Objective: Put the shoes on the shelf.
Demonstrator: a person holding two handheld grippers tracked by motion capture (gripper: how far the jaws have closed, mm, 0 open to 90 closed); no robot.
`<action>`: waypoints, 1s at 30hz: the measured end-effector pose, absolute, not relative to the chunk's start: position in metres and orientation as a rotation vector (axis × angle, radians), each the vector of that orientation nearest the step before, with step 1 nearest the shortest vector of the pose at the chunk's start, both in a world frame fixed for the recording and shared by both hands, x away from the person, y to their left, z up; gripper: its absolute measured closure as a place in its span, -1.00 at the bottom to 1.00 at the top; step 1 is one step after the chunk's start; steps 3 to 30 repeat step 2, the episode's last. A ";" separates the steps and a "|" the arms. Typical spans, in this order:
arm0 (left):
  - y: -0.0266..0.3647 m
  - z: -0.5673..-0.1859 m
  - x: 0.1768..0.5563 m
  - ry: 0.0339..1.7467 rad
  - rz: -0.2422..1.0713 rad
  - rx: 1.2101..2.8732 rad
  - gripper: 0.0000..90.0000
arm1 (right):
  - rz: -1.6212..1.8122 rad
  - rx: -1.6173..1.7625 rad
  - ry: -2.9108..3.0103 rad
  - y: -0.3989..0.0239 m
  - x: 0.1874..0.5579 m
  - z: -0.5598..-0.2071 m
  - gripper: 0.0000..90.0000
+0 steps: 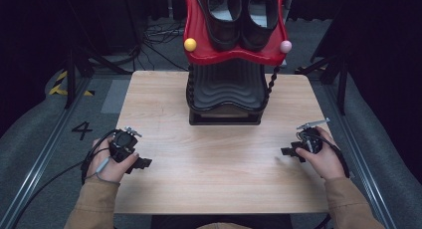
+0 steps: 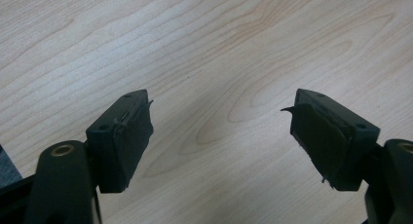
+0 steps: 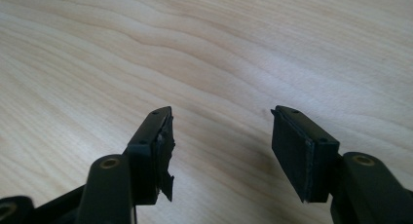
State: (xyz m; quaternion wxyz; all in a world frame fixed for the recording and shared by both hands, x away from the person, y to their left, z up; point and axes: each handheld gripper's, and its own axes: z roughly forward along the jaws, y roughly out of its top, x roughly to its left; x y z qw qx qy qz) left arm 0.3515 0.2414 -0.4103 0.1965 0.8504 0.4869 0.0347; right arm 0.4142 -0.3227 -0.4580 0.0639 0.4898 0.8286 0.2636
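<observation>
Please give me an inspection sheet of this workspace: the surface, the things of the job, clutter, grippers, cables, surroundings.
Surface: wooden table, pale grain, bare in front.
Job's things: two black shoes on the red top tier of a shoe rack; its black lower tier stands at the table's far middle.
Clutter: nothing seen.
Grippers: left gripper open, above bare wood; right gripper open, likewise.
Cables: black cable trails from the left gripper; more on the floor behind.
Surroundings: grey floor, dark backdrop.
</observation>
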 end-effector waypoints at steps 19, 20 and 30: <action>0.241 -0.411 0.352 1.362 0.100 2.385 -0.51 | 0.811 1.475 2.488 -0.326 0.415 -0.459 -0.08; 0.241 -0.411 0.352 1.362 0.100 2.385 -0.51 | 0.811 1.475 2.488 -0.326 0.415 -0.459 -0.08; 0.241 -0.411 0.352 1.362 0.100 2.385 -0.51 | 0.811 1.475 2.488 -0.326 0.415 -0.459 -0.08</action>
